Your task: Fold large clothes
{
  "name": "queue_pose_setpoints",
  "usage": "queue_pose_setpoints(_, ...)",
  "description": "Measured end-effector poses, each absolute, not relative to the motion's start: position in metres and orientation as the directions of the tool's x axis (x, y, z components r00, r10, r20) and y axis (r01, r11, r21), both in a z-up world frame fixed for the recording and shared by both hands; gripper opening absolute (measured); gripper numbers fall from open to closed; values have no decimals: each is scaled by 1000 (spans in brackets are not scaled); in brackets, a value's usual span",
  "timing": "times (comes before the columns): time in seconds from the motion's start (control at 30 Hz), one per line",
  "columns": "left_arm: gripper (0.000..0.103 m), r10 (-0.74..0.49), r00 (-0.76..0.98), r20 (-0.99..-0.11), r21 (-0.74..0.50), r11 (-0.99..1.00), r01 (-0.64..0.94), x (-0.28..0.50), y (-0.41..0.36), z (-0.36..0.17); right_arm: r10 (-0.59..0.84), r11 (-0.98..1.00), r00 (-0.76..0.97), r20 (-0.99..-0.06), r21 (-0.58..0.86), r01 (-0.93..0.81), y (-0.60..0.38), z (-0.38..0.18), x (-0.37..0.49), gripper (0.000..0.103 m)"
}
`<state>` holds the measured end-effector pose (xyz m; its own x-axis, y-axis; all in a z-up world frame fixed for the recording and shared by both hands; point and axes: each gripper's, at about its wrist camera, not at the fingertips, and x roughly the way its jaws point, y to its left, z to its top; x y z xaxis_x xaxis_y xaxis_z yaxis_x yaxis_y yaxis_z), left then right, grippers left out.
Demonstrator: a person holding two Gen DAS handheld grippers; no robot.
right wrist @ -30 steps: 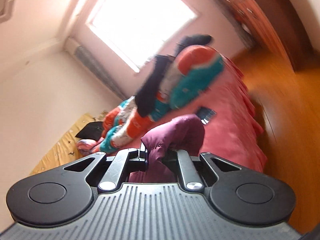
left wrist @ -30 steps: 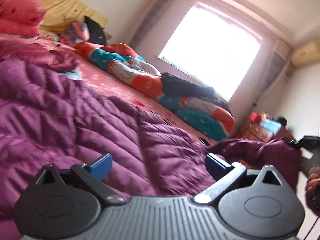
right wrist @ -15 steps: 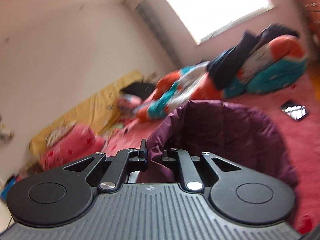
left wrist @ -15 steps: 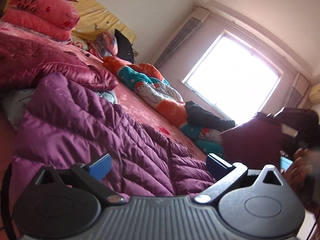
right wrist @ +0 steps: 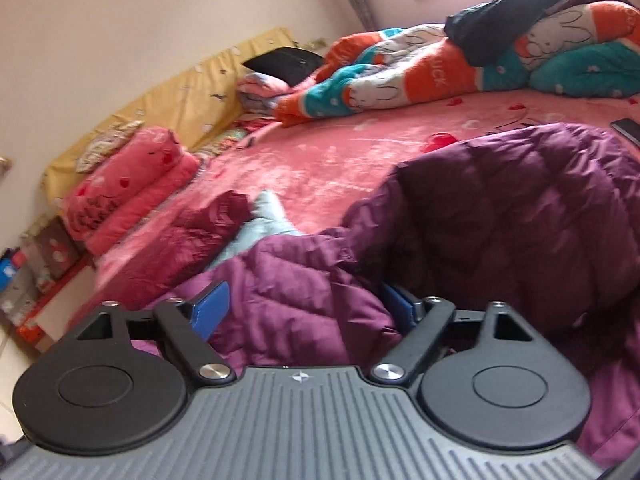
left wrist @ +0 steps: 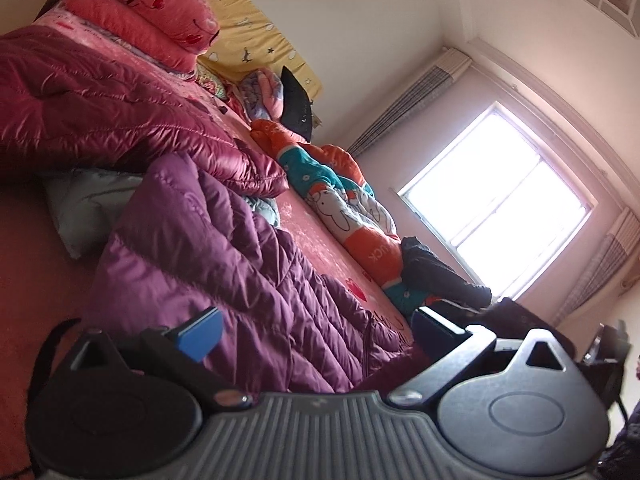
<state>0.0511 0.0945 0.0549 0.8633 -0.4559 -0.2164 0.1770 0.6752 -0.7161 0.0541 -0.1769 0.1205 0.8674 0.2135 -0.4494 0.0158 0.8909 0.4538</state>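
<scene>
A purple quilted down jacket lies spread on the pink bed. My left gripper hovers low over its near edge, open, blue pads wide apart with nothing pinched. In the right wrist view a folded-over part of the jacket bulges up at the right. My right gripper is over it with its jaws opening; purple fabric lies loose between the pads and half covers the right one.
A shiny maroon jacket and a pale grey garment lie beyond the purple one. Pink pillows stack at the headboard. An orange and teal quilt with dark clothes runs along the far side. A phone rests on the sheet.
My right gripper swung from the bed's edge over the jacket carrying the purple fabric, then its jaws sprang apart and let go. The left gripper shifted and rolled, still open.
</scene>
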Motion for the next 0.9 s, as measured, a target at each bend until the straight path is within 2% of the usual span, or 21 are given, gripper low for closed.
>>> queue_pose_setpoints(0.2, 100, -467, 856, -221, -707, 681, 189, 49, 91, 54, 303, 849, 872, -386, 524, -63, -182, 133, 24, 103)
queue_pose_setpoints(0.4, 100, -511, 827, -234, -681, 693, 235, 47, 78, 51, 296, 798, 901, -318, 601, -50, -208, 138, -7, 103)
queue_pose_setpoints(0.5, 100, -544, 804, -240, -664, 696, 273, 45, 69, 49, 291, 777, 922, -256, 625, -72, -221, 155, -5, 103)
queue_pose_setpoints(0.63, 100, -602, 760, -246, -641, 689, 338, 44, 53, 48, 194, 792, 947, -256, 610, 2, -248, 162, -8, 103)
queue_pose_setpoints(0.8, 100, -664, 700, -264, -572, 691, 441, 35, 29, 49, -120, 813, 913, -391, 489, 316, -288, 119, -28, 103)
queue_pose_setpoints(0.9, 100, -700, 658, -278, -507, 688, 519, 22, 10, 53, -251, 786, 851, -462, 415, 458, -303, 86, -34, 103)
